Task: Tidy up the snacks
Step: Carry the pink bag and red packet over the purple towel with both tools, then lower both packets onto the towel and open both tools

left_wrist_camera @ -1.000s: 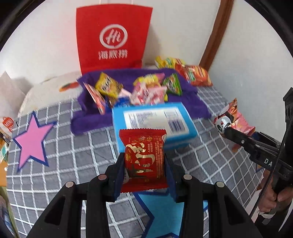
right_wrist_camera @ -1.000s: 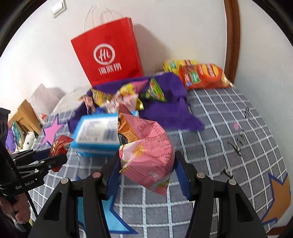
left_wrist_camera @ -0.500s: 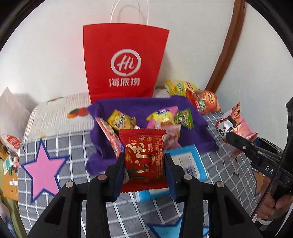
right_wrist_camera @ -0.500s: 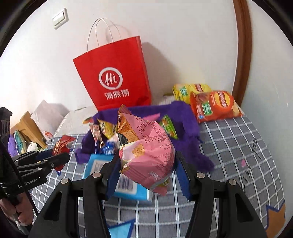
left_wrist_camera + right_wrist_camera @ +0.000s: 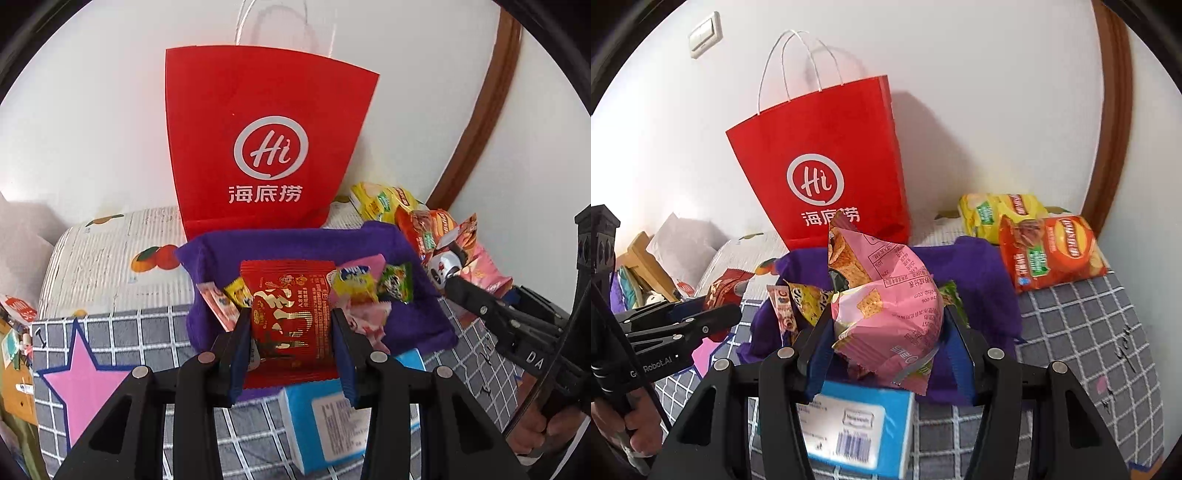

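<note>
Mid-task, both hands loaded. Left claw [image 5: 291,328] clamped on a flat red foil snack packet with gold lettering [image 5: 290,295], held above the near edge of the soft purple fabric bin [image 5: 417,325]. Right claw [image 5: 886,332] clamped on a puffy pink cracker bag [image 5: 890,291], likewise raised in front of the same bin. Already inside the bin: several small sachets, among them a yellow wrapper [image 5: 354,282], a green wrapper [image 5: 397,282] and a slim pink-and-white stick packet [image 5: 218,308]. Judged roughly half done: small items gathered, two more in transit. Not yet sorted: a yellow crisp bag [image 5: 1001,212] and an orange-red crisp bag [image 5: 1052,251], lying behind and right of the bin on the grey checked bed cover [image 5: 1082,325]; a blue-and-white rectangular box [image 5: 857,428] lying just in front of the bin, beneath both claws. Tall red paper carrier bag with white handles [image 5: 831,166] standing against the wall behind the bin; contents not visible. Likely remaining: release of both held packets, then crisp bags and box.
</note>
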`<state>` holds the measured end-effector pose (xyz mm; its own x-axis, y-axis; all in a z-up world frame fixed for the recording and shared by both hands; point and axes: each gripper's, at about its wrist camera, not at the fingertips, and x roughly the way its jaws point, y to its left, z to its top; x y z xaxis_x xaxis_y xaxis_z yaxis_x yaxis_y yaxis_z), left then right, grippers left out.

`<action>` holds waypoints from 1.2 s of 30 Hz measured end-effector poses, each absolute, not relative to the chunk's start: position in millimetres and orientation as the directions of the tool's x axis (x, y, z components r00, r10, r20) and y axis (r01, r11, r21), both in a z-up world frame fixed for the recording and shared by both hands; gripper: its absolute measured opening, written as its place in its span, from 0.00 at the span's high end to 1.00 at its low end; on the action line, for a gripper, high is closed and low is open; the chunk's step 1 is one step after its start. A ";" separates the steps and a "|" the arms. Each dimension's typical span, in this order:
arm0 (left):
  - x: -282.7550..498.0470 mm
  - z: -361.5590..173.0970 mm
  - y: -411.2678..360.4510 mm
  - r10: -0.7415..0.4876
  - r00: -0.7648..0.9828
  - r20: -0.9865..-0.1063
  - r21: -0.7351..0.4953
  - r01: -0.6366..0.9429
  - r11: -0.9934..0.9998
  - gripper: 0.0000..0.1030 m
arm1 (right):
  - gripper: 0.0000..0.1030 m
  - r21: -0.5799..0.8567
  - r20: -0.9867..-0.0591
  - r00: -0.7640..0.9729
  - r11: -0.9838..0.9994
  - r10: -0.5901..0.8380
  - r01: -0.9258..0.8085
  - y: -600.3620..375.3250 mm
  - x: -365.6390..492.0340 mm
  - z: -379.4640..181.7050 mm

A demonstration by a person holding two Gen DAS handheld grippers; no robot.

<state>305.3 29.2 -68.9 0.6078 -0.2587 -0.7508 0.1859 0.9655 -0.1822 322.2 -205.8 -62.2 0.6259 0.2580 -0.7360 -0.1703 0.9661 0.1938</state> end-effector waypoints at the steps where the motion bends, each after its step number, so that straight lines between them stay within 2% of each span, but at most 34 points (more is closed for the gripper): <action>1: 311.1 -70.0 29.5 -0.256 0.608 -0.752 -0.180 0.185 0.966 0.63 | 0.46 0.198 -0.738 0.621 0.965 0.262 -0.173 -203.6 326.8 -64.9; 20: 352.7 -100.7 43.9 -0.275 0.576 -0.770 -0.237 0.143 0.961 0.63 | 0.46 0.214 -0.736 0.597 0.946 0.319 -0.242 -169.8 386.1 -89.5; 36: 360.0 -115.0 53.1 -0.265 0.559 -0.786 -0.250 0.104 0.963 0.63 | 0.46 0.154 -0.799 0.553 0.969 0.238 -0.195 -196.6 402.8 -113.7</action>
<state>360.0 53.1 -115.0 0.5591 -0.2648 -0.7857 0.1040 0.9625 -0.2504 402.8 -196.6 -113.7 0.5525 0.2385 -0.7986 -0.1948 0.9686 0.1545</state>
